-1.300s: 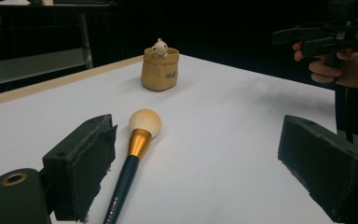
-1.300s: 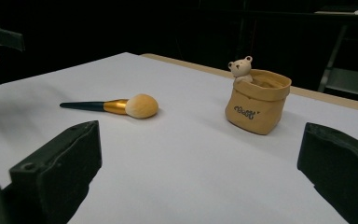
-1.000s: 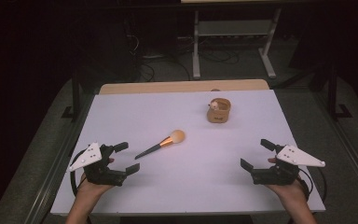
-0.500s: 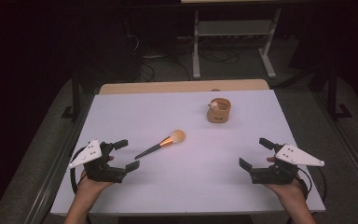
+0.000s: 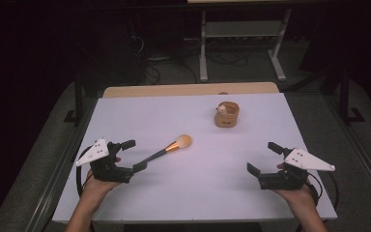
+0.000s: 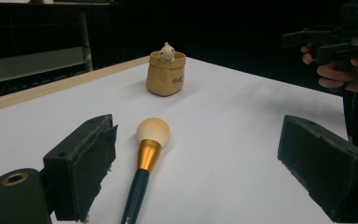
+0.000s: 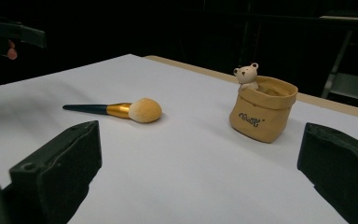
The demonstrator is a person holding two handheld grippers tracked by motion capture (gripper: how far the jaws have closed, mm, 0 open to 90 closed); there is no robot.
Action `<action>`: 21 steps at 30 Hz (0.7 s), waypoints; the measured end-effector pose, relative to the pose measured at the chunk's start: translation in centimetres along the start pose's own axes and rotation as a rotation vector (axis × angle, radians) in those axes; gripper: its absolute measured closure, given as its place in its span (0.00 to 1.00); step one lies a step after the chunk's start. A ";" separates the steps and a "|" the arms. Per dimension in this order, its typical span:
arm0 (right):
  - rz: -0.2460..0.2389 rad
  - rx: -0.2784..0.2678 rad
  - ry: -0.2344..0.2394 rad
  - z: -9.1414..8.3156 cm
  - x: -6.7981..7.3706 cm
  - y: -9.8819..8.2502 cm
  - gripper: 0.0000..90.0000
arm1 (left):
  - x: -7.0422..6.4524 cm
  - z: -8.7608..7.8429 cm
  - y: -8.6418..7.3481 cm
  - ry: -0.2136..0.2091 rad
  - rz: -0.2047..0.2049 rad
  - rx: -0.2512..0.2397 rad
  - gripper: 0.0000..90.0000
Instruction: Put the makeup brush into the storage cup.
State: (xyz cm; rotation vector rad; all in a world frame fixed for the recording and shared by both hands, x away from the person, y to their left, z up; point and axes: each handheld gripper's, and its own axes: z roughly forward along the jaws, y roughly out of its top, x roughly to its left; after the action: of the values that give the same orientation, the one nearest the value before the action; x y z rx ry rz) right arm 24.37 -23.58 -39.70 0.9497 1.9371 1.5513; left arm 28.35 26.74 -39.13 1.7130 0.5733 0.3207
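Observation:
A makeup brush (image 5: 171,147) with a dark handle, gold ferrule and tan head lies left of the white table's (image 5: 140,116) middle. In the left gripper view the brush (image 6: 145,158) lies between the jaws, close to the left one, untouched. My left gripper (image 5: 136,155) (image 6: 200,158) is open around the handle's end. A tan bag-shaped pot (image 5: 227,115) (image 6: 166,74) (image 7: 262,111) with a small bear on its rim stands upright toward the back. My right gripper (image 5: 262,156) (image 7: 200,163) is open at the front right, holding nothing. From there the brush (image 7: 121,110) lies far to the left.
A wooden strip (image 5: 188,90) runs along the table's back edge. Beyond it are a dark floor, cables and a metal stand (image 5: 241,34). A hand holds each gripper near the front edge. The other gripper (image 6: 340,35) (image 7: 9,35) shows far off in each gripper view.
My left gripper has moved slightly forward and right, so its jaws now flank the brush handle's end. The right gripper, brush and pot have stayed in place.

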 end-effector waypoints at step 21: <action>0.001 -0.015 -0.005 0.0 -0.3 0.0 0.00 | 1.1 1.5 1.5 -0.013 0.018 -0.016 0.13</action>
State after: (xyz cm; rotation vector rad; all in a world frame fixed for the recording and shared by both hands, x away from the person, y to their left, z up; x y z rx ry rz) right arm 24.60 -23.79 -39.71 0.9474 1.9192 1.5605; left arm 30.37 25.91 -38.11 1.7048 0.5446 0.3259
